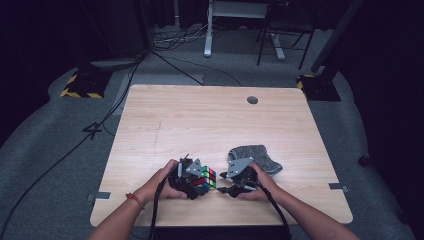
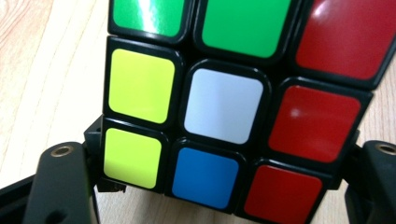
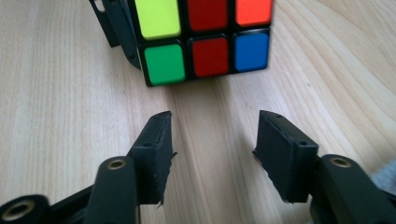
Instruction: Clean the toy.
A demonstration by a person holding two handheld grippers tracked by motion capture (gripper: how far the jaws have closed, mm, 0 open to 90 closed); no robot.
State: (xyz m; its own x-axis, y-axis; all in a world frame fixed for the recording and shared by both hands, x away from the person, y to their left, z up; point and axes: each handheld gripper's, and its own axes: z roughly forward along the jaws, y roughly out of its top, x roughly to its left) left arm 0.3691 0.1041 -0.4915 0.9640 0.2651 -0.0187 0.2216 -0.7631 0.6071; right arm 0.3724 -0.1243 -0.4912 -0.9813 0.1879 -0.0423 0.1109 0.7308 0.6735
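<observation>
Pale wood-grain bench (image 1: 210,125) stands on grey carpet, and a multicoloured plastic puzzle cube (image 1: 205,178) sits near its front edge. Landmark is that cube: the left gripper (image 1: 187,176) is against its left side, jaws clamped on its flanks in the left gripper view. Just right of the cube, the right gripper (image 3: 212,154) holds its jaws apart with nothing between them, aimed at the cube. Behind the right gripper lies a grey knitted cloth (image 1: 256,156).

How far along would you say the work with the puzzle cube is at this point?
Done: the left gripper has the puzzle cube between its jaws on the table. In hand: the right gripper faces the cube, jaws open and empty. Left: closing on it. The grey cloth lies untouched.
</observation>
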